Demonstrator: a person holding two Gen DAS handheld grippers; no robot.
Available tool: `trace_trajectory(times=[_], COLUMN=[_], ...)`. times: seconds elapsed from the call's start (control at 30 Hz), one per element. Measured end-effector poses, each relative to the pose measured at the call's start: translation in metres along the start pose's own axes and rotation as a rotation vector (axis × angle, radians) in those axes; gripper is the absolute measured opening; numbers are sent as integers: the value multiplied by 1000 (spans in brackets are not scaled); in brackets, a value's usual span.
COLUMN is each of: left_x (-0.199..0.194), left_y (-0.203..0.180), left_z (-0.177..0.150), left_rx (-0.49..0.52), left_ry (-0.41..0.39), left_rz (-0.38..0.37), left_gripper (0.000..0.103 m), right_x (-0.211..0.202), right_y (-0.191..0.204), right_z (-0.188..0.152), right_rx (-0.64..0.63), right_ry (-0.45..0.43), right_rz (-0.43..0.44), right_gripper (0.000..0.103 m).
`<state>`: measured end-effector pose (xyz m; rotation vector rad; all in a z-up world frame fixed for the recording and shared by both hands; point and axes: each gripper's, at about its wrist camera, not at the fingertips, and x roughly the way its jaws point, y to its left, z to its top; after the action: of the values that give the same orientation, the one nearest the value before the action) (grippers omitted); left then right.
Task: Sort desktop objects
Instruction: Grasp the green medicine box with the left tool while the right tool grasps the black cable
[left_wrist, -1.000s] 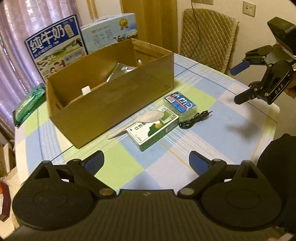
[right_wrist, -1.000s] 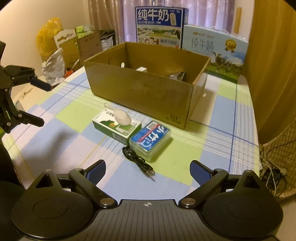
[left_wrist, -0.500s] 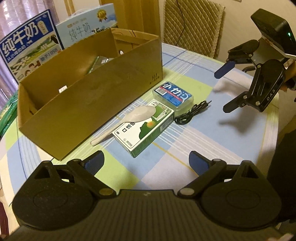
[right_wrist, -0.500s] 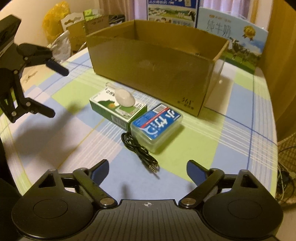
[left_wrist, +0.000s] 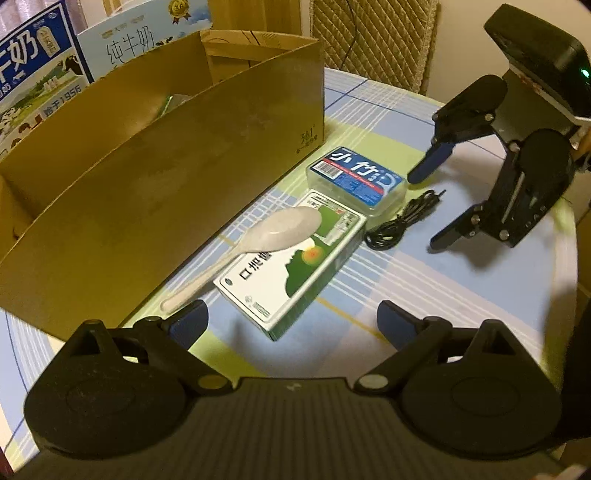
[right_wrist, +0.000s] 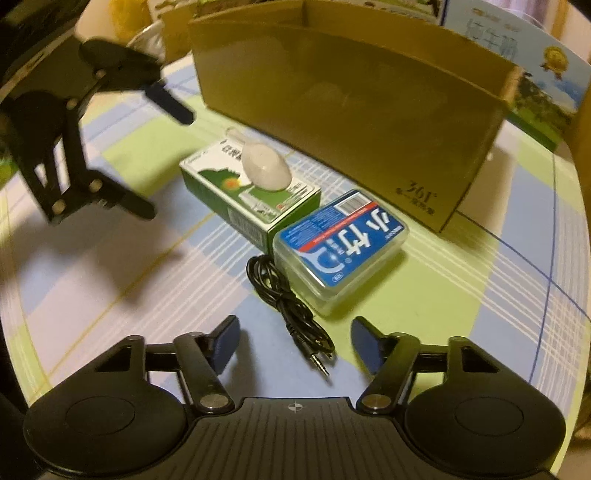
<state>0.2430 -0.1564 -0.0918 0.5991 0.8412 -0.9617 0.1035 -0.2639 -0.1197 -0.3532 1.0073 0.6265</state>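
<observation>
A white spoon (left_wrist: 284, 229) (right_wrist: 266, 170) lies with its bowl on a green-and-white box (left_wrist: 291, 273) (right_wrist: 214, 166) in front of the open cardboard box (left_wrist: 166, 177) (right_wrist: 351, 122). Beside the green box sits a clear case with a blue label (left_wrist: 356, 179) (right_wrist: 343, 240). A coiled black cable (left_wrist: 399, 225) (right_wrist: 284, 299) lies next to it. My left gripper (left_wrist: 291, 321) (right_wrist: 162, 162) is open, low over the table just short of the green box and the spoon's handle. My right gripper (right_wrist: 295, 332) (left_wrist: 432, 208) is open with the cable's plug end between its fingers, nothing held.
Two milk cartons (left_wrist: 33, 74) (left_wrist: 144, 37) stand behind the cardboard box. A quilted chair back (left_wrist: 373, 37) stands beyond the table. The round table's edge (left_wrist: 565, 258) curves close behind the right gripper. The checked cloth covers the table.
Both grippers have moved forward and down toward the objects. The left one has neared the green box and spoon, the right one the cable. Both stay open.
</observation>
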Motion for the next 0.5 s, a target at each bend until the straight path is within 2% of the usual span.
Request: trace_trajectory(times=[0.23, 0.5], left_x=[18, 36], left_y=[13, 13], left_z=[6, 11], left_rx=[45, 140], left_ry=[-3, 10], left_rz=[-10, -59], left_gripper=[95, 84], right_x=[5, 7], right_y=[-1, -1], right_z=[1, 5], right_rx=[-9, -13], right_ry=[7, 3], right_rz=[14, 25], right_gripper=[53, 47])
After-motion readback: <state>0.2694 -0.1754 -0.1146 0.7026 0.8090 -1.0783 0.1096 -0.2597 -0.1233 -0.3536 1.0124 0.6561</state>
